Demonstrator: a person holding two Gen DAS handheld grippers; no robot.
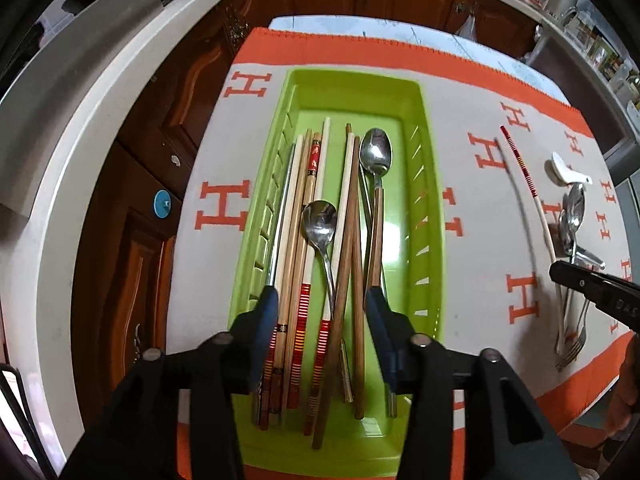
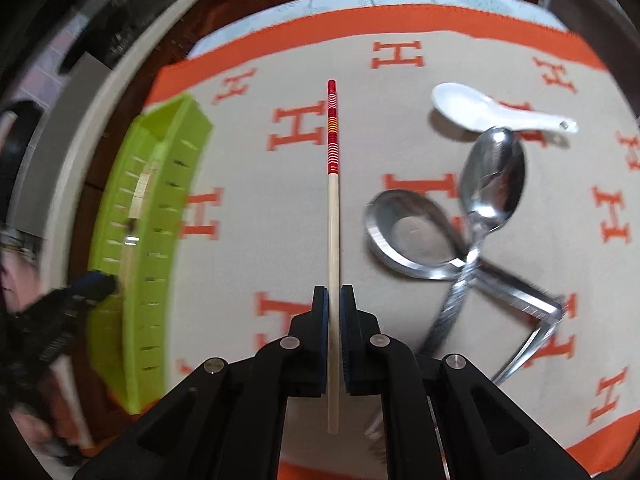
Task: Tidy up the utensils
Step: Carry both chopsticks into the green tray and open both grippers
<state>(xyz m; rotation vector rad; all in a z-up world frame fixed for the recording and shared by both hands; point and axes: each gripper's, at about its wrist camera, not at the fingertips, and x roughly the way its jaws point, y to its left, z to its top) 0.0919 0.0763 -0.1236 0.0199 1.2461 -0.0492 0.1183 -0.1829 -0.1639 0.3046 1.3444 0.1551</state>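
Note:
My left gripper stands open over the near end of a green tray, with nothing pressed between its blue pads. In the tray lie several chopsticks and two metal spoons. My right gripper is shut on a pale chopstick with a red striped end, held a little above the cloth and pointing away. To its right on the cloth lie a white ceramic spoon, a metal spoon and a round metal spoon. The left wrist view shows forks there too.
A beige cloth with an orange border and H letters covers the table. The green tray lies at its left side. A white counter edge and brown wooden cabinets run past the table's left and far sides.

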